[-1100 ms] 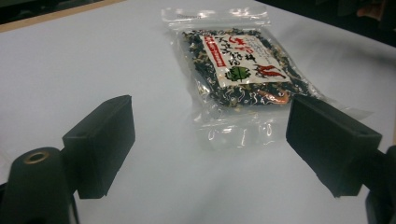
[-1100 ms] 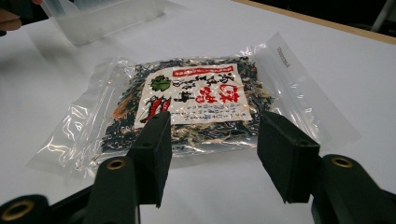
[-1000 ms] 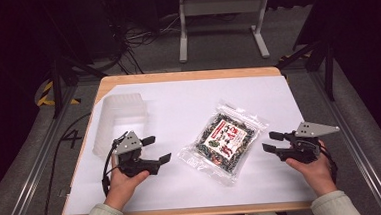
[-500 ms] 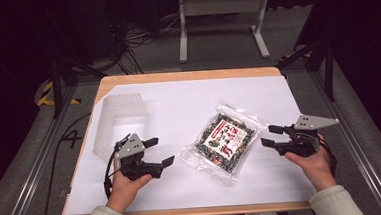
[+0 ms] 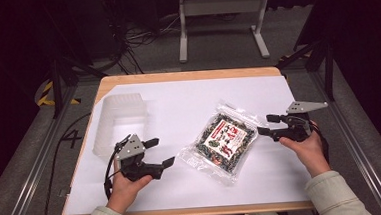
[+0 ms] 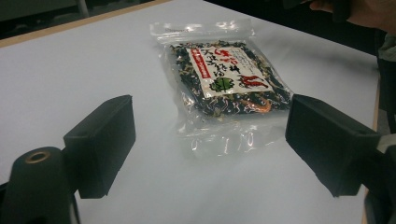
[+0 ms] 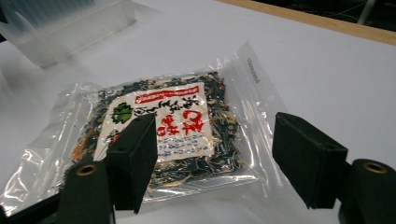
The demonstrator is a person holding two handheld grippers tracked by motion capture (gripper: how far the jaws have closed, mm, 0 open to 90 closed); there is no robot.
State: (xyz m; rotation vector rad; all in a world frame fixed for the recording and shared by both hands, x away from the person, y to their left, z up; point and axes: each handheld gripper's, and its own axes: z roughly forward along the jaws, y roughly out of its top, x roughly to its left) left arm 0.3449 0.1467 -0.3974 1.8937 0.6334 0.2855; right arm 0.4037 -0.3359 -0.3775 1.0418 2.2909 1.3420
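White sheeting (image 5: 188, 102) is covering a wooden table set against a dark room with cables and a metal stand at the far side. A clear zip bag of dried seaweed mix (image 5: 224, 140), bearing a red-and-white label, is lying flat on the sheet a little right of centre, its sealed strip pointing to the far right. The left gripper (image 5: 159, 153) is hovering just left of the bag's near corner, jaws spread wide and holding nothing; in the left gripper view the bag (image 6: 224, 84) is sitting ahead of both jaws, untouched. The right gripper (image 5: 268, 124) is approaching the bag's right edge, jaws likewise wide apart and empty; in the right gripper view they are framing the bag (image 7: 159, 130) from just short of its edge. A translucent plastic tub (image 5: 123, 122) is standing empty at the left, well apart from the bag. Judged from this layout, the work is only beginning: no grasp is yet made, and lifting and placing the bag, probably into the tub, are remaining.
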